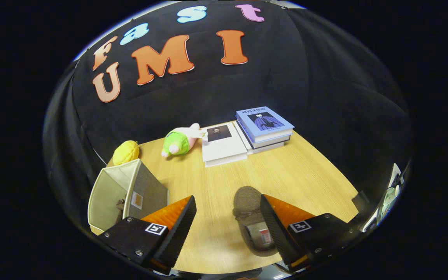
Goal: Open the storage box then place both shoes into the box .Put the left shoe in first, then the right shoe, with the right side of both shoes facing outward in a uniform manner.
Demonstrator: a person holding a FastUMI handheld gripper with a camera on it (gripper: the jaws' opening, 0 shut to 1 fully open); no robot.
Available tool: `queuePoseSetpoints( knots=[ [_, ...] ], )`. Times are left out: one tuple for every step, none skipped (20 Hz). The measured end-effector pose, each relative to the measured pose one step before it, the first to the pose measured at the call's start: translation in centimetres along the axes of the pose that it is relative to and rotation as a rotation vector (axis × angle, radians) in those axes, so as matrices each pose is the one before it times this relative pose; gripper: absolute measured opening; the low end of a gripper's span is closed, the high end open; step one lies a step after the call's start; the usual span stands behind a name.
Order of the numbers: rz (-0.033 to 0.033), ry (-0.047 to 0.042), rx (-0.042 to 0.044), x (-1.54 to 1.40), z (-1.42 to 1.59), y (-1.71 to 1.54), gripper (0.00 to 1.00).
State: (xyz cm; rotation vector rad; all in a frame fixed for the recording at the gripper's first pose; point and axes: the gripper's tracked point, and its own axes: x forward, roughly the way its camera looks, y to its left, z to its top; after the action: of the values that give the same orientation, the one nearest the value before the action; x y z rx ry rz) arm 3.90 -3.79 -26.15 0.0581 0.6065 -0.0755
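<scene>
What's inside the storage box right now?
The open storage box holds something brown low inside, likely a shoe; the box wall covers most of it. Another brown shoe lies on the table between the open tongs.

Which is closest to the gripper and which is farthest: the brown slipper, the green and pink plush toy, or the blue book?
The gripper is open.
1. Brown fuzzy slipper, lying between the fingers against the right one.
2. Green and pink plush toy, farther out on the wooden table, ahead to the left.
3. Blue book, topping the stack at the table's far edge.
</scene>
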Motion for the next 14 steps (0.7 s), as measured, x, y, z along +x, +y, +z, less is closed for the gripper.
queuePoseSetpoints(
  knots=[
    [-0.01164,0.01555,-0.00723,0.206,-0.765,-1.021,0.98],
    [-0.01852,0.01465,-0.01477,0.309,-0.733,-1.085,0.98],
    [-0.01517,0.01541,-0.01471,0.254,-0.716,-1.013,0.99],
    [-0.01215,0.01104,-0.00426,0.24,-0.811,-0.834,0.99],
    [-0.00282,0.01232,0.00562,-0.483,-0.781,-0.69,0.99],
    [-0.00324,0.01626,0.01209,0.15,-0.746,-0.553,0.99],
    [-0.00633,0.01509,0.00597,0.513,-0.808,-0.575,0.99],
    [-0.01106,0.01428,-0.00145,0.732,-0.76,-0.5,0.99],
    [-0.00819,0.01601,-0.00524,0.166,-0.736,-0.544,0.99],
    [-0.00584,0.01313,-0.00512,0.386,-0.69,-0.386,0.99],
    [-0.00568,0.01632,-0.00303,0.544,-0.663,-0.388,0.99],
    [-0.00099,0.01632,0.00171,0.473,-0.656,-0.236,0.99],
    [0.00041,0.01566,0.00726,0.521,-0.573,-0.196,0.99],
    [0.00285,0.01576,0.01134,0.493,-0.359,-0.201,0.99]
  ],
)
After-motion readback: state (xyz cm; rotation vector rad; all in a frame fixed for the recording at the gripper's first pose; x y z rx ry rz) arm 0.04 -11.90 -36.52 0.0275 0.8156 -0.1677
